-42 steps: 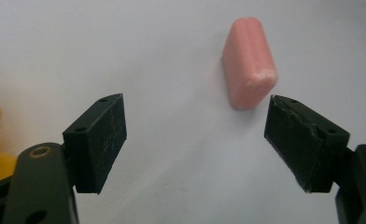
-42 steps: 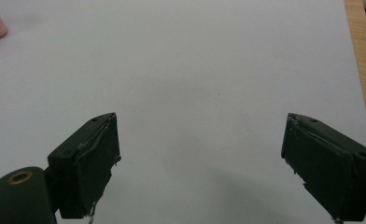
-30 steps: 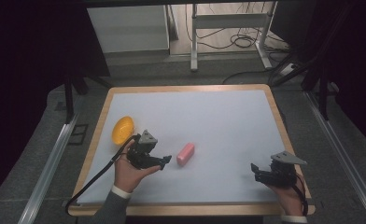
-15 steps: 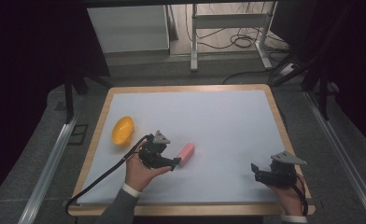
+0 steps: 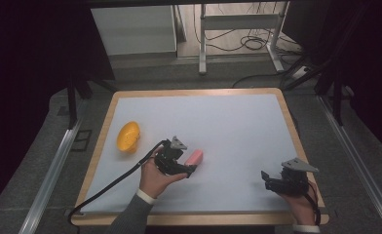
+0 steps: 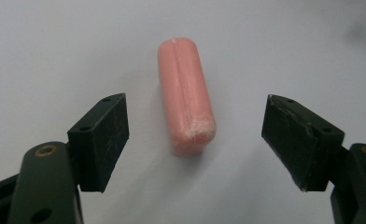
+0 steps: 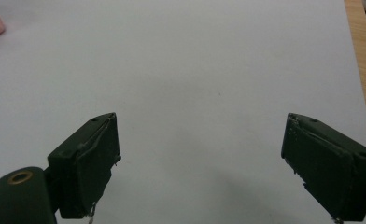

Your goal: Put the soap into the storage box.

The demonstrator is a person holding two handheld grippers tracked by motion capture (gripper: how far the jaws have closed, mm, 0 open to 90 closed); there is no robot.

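So far, the pink block (image 6: pixel 186 95) is seen lying flat on the white table (image 5: pixel 238 122), lined up between the spread jaws of the left gripper (image 6: pixel 193 135), which have just been closing a little, though no pad touches it yet. The pinch and lift are judged still to be done. The right gripper (image 7: pixel 200 158) is held spread over bare table, and an orange bowl (image 5: pixel 128 136) is left well apart.

Room dark, white flat table top (image 5: pixel 228 126) lit bright; close views sharp, soft shadow under black jaws.
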